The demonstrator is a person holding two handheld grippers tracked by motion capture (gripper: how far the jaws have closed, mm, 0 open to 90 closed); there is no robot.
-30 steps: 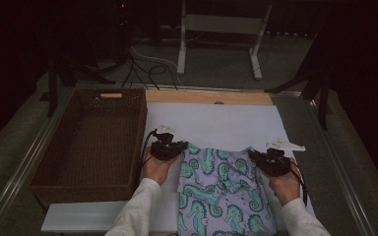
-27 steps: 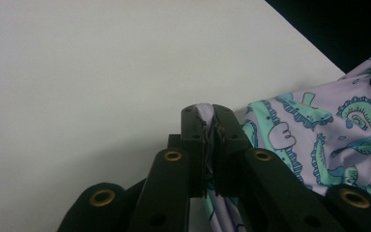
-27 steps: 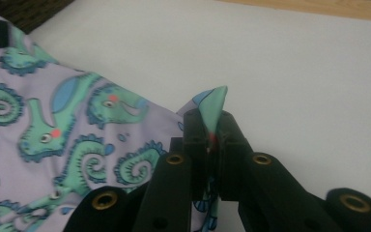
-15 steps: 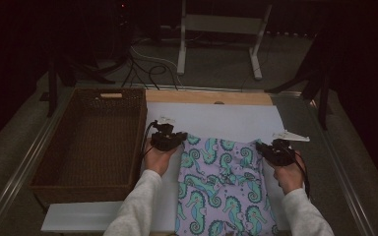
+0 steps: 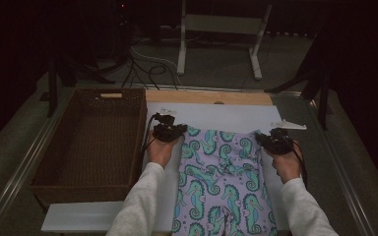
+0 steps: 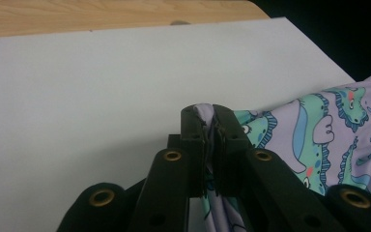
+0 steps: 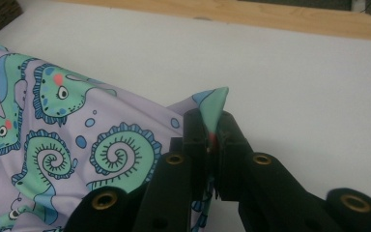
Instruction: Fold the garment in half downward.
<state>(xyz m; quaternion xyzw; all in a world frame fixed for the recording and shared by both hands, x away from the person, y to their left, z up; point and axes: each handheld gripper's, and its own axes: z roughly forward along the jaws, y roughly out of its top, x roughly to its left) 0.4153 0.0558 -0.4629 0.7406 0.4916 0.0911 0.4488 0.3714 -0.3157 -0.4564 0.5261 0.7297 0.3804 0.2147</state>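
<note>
**Seahorse cloth pinched at both far corners**

The lilac cloth (image 5: 221,182) printed with green seahorses lies on the white board (image 5: 226,118), its long axis running from the person toward the far edge of the table. Its near end is cut off by the bottom of the high view, so its full length cannot be made out. A small fold or bunch shows near the middle of the far edge; what forms it is hard to tell in the dim light. The left gripper (image 6: 207,126) has its jaws closed tight on the far left corner of the cloth, and the right gripper (image 7: 211,129) is clamped the same way on the far right corner. A brown wicker basket (image 5: 86,142) stands just beside the board on the left.
</note>
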